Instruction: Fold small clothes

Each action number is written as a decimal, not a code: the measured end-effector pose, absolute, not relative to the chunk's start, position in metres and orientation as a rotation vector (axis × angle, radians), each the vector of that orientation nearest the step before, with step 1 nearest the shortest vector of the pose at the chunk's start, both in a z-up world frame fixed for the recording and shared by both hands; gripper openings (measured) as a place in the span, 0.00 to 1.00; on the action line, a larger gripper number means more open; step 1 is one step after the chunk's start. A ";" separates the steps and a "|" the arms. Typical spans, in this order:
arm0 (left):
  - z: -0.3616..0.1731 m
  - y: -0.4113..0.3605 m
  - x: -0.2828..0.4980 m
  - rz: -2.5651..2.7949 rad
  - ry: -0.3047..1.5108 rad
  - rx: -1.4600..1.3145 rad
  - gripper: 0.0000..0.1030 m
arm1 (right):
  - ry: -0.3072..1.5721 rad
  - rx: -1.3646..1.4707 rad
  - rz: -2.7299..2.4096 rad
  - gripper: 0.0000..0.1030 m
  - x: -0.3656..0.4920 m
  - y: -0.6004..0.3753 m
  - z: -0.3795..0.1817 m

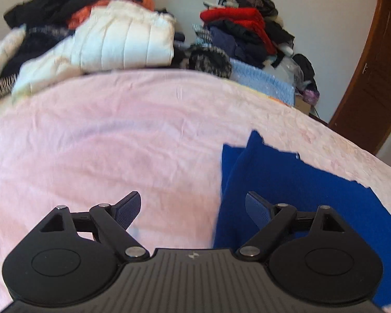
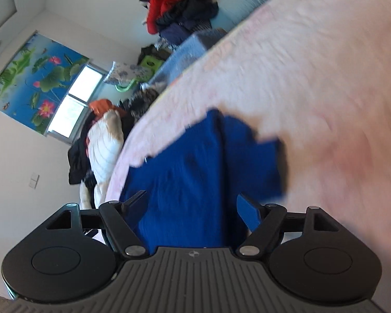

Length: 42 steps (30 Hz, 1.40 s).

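Lying flat on the pink bed (image 1: 117, 135), the blue garment (image 2: 195, 161) looks soft, light and limp, best pinched at an edge or corner, while the left gripper (image 1: 193, 208) and right gripper (image 2: 193, 206) hover with fingers apart, gripping nothing.

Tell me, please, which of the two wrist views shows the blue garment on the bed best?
The right wrist view: the blue garment lies mid-frame on the pink bedspread, its far edges and central fold visible, though blurred. The left wrist view shows it only at the right, partly hidden behind the gripper.
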State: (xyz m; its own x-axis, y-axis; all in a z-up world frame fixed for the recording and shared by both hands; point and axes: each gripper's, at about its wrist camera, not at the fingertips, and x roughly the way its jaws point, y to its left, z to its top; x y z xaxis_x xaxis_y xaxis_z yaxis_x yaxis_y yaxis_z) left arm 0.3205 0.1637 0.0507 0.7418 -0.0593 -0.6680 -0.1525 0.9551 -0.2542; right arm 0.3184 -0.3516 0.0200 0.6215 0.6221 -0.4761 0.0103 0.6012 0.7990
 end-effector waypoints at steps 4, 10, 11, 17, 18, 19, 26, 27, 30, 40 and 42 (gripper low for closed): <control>0.027 0.173 0.312 0.044 0.818 -0.419 0.85 | 0.886 0.885 0.388 0.72 0.312 -0.345 0.004; 0.022 0.156 0.304 -0.005 0.820 -0.453 0.85 | 0.866 0.903 0.373 0.71 0.308 -0.338 0.000; 0.022 0.155 0.302 -0.034 0.822 -0.478 0.85 | 0.869 0.910 0.386 0.71 0.307 -0.336 0.001; 0.018 0.144 0.299 -0.039 0.832 -0.516 0.74 | 0.908 0.834 0.417 0.59 0.304 -0.314 -0.003; 0.019 0.143 0.300 0.000 0.842 -0.492 0.45 | 0.914 0.817 0.398 0.35 0.304 -0.312 -0.003; 0.019 0.144 0.301 0.016 0.855 -0.482 0.30 | 0.937 0.804 0.397 0.18 0.305 -0.309 -0.006; 0.029 0.154 0.298 -0.004 0.875 -0.473 0.11 | 0.870 0.798 0.410 0.14 0.300 -0.313 0.007; 0.033 0.155 0.297 -0.010 0.864 -0.467 0.11 | 0.865 0.797 0.415 0.14 0.300 -0.315 0.009; 0.037 0.166 0.297 0.004 0.871 -0.468 0.11 | 0.914 0.754 0.377 0.13 0.302 -0.316 0.000; 0.043 0.155 0.287 0.023 0.840 -0.332 0.19 | 0.890 0.858 0.354 0.44 0.295 -0.335 0.004; 0.060 0.162 0.277 0.052 0.778 -0.324 0.19 | 0.772 0.835 0.346 0.45 0.289 -0.346 0.026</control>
State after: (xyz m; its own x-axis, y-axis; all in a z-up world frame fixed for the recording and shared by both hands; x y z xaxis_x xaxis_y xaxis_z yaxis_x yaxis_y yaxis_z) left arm 0.2765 0.1620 0.0596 0.7139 -0.0724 -0.6965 -0.1649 0.9493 -0.2677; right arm 0.2889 -0.3461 0.0257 0.6821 0.5566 -0.4743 0.0159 0.6372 0.7706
